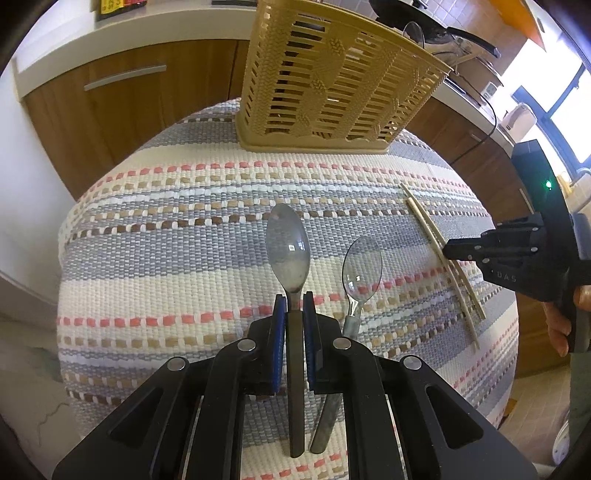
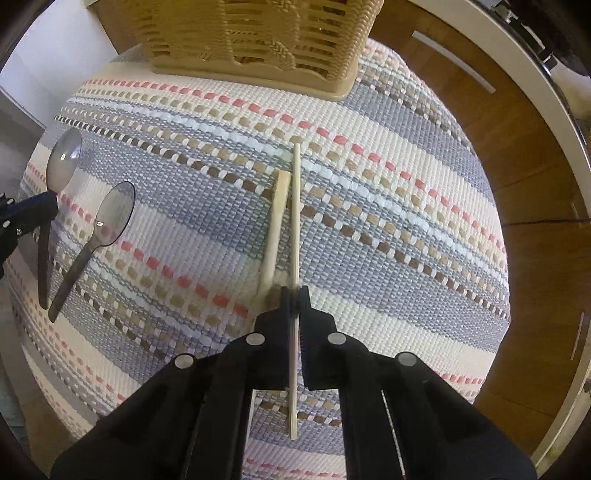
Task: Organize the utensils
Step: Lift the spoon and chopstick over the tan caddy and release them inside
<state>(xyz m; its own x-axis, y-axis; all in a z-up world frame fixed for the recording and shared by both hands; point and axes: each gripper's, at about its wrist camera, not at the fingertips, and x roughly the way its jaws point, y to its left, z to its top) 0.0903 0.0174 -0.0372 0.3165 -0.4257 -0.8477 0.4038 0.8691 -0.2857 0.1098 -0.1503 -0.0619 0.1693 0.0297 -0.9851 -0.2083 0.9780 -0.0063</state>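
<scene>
My left gripper [image 1: 294, 306] is shut on a grey spoon [image 1: 289, 247], gripping its handle just below the bowl. A second, clear spoon [image 1: 360, 271] lies on the striped mat beside it, to the right. My right gripper [image 2: 294, 299] is shut on one chopstick [image 2: 296, 221]. The other chopstick [image 2: 275, 225] lies on the mat just left of it. Both chopsticks show in the left wrist view [image 1: 443, 258], with the right gripper [image 1: 448, 251] at them. The beige slotted utensil basket [image 1: 332, 85] stands at the far edge of the mat, and shows in the right wrist view [image 2: 258, 40].
The striped woven mat [image 1: 184, 229] covers the work surface. Wooden cabinets [image 1: 122, 99] with a white countertop stand behind it. A dark pan [image 1: 432, 26] sits on the counter at the back right. The two spoons and the left gripper show in the right wrist view [image 2: 22, 221].
</scene>
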